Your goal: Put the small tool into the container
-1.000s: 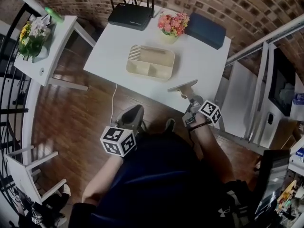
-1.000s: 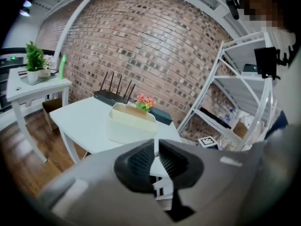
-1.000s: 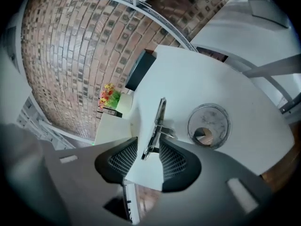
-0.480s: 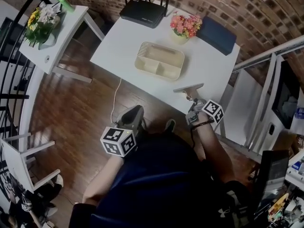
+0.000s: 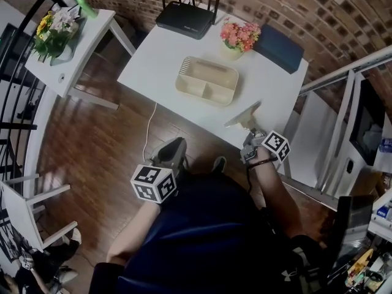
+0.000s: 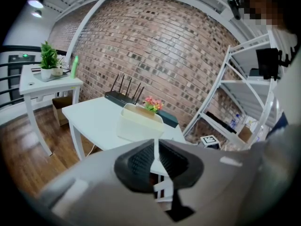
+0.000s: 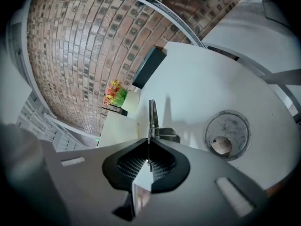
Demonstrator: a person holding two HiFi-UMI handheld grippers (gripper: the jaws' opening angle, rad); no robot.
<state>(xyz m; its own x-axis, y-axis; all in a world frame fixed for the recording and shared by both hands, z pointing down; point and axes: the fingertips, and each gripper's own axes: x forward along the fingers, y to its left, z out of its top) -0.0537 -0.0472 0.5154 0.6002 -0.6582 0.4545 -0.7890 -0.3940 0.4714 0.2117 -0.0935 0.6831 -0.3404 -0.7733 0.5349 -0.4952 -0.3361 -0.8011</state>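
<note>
Right claw (image 7: 148, 160) just closed, now clenched on small tool (image 7: 152, 119) at bench (image 7: 202, 93) edge. Left claw (image 6: 155, 160) clenched, empty.

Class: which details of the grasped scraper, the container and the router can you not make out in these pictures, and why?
- Scraper, right gripper view: seen edge-on. The right tool, whose jaws have just closed on it, covers its near end.
- Container, left gripper view: its near wall hides the inside.
- Router, head view: any markings are too small to read.
</note>
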